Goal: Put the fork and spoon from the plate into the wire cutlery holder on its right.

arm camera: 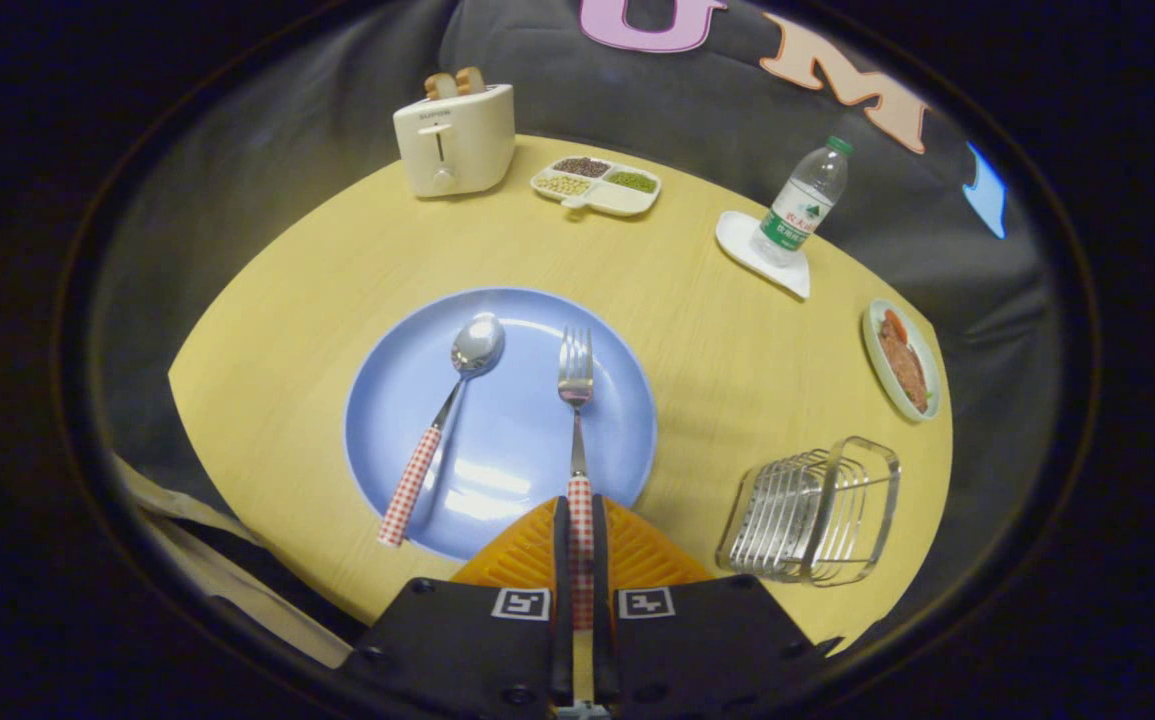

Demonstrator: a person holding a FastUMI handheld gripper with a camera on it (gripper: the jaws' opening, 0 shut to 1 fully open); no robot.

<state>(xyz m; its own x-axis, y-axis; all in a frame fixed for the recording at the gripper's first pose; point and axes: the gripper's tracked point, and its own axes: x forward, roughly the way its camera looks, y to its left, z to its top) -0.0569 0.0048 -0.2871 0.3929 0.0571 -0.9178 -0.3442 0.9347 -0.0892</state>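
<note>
A blue plate (pixel 507 470) lies on the yellow table just ahead of my fingers. On its left half rests a spoon (pixel 442 425) with a red-checked handle, bowl pointing away. The fork (pixel 576 400) lies on the plate's right half, tines pointing away. Its red-checked handle runs back between my two orange fingers (pixel 527 555). My gripper (pixel 581 535) is shut on that handle, both pads pressing its sides. The wire cutlery holder (pixel 817 510) stands on the table to the right of the plate, apart from it.
Beyond the plate stand a cream toaster (pixel 455 140) with bread in it and a divided dish (pixel 597 182) of beans. A water bottle (pixel 804 200) on a white coaster and a small plate of food (pixel 903 360) sit far right, near the table edge.
</note>
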